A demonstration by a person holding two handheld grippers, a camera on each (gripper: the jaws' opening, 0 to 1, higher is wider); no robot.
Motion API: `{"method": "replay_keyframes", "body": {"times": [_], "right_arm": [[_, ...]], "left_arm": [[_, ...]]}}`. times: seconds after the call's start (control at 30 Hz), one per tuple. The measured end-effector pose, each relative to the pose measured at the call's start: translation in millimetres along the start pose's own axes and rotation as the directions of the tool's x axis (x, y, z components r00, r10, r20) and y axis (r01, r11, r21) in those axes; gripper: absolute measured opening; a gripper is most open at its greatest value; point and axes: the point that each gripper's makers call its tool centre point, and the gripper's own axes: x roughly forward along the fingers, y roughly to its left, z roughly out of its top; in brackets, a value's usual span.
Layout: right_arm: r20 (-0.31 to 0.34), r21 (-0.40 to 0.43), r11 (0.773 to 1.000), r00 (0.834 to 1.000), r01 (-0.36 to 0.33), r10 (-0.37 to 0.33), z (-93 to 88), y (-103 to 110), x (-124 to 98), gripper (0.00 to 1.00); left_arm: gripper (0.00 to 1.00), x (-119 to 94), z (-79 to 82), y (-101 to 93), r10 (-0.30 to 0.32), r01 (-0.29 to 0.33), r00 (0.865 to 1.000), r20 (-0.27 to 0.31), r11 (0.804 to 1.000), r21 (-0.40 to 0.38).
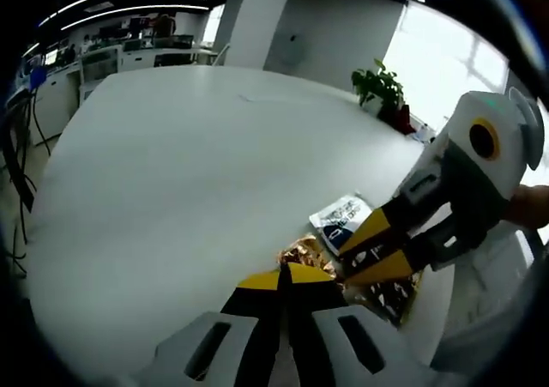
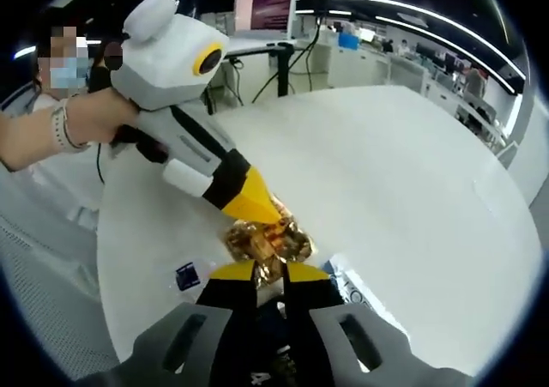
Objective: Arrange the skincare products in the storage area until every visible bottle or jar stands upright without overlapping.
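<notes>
**Both grippers meet at a gold foil packet near the table edge**

The white table (image 1: 189, 190) is the largest thing in both views, a broad, rounded top with an office behind it. A potted plant (image 1: 377, 85) stands at its far edge in the left gripper view.

The right gripper (image 1: 371, 258) enters the left gripper view from the right, a white body with yellow-and-black jaws drawn close together, their tips on the foil and beside a white-and-blue sachet (image 1: 341, 220). In the right gripper view its own jaws rise from the bottom, nearly together, with the crumpled gold foil packet (image 2: 268, 241) just beyond and between their tips; whether they pinch it cannot be told.

The left gripper (image 2: 262, 205), held by a person's hand (image 2: 103, 117), reaches in from the left in the right gripper view, its yellow jaw tips closed down onto the top of the foil packet. In its own view the left jaws stand nearly together, the foil just ahead of their tips.

A small dark blue sachet (image 2: 188, 275) lies on the table left of the right jaws, apart from the foil.
</notes>
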Motion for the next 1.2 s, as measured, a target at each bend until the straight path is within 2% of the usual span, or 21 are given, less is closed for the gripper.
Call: {"method": "replay_keyframes", "body": {"times": [0.23,0.37,0.67,0.9,0.97,1.2], "right_arm": [[0.002,-0.021,1.000,1.000,0.013,-0.013,-4.2,-8.0,12.2,0.13],[0.002,-0.028,0.999,1.000,0.021,-0.021,-2.4,-4.2,13.4,0.12],[-0.012,-0.015,1.000,1.000,0.019,-0.019,-6.9,-1.7,14.3,0.13],[-0.006,-0.002,1.000,1.000,0.021,-0.021,-7.8,-0.4,14.1,0.13],[-0.001,0.018,1.000,1.000,0.013,-0.013,-9.3,-9.1,17.6,0.13],[-0.003,0.025,1.000,1.000,0.006,-0.006,-8.7,-5.6,17.5,0.13]], "left_arm": [[0.00,4.2,-1.1,-0.5,-0.003,0.003,1.000,-0.011,1.000,0.008],[0.00,6.3,0.8,-1.9,-0.013,0.013,1.000,-0.016,1.000,0.022],[0.00,10.2,-1.5,-0.9,-0.004,0.006,0.999,-0.040,0.998,0.055],[0.00,11.3,-0.7,-0.6,-0.002,0.004,0.999,-0.035,0.998,0.065],[0.00,10.9,-0.4,-0.6,-0.004,0.006,1.000,-0.030,0.998,0.065],[0.08,3.0,1.6,5.7,0.027,-0.026,1.000,-0.011,0.997,0.077]]}}
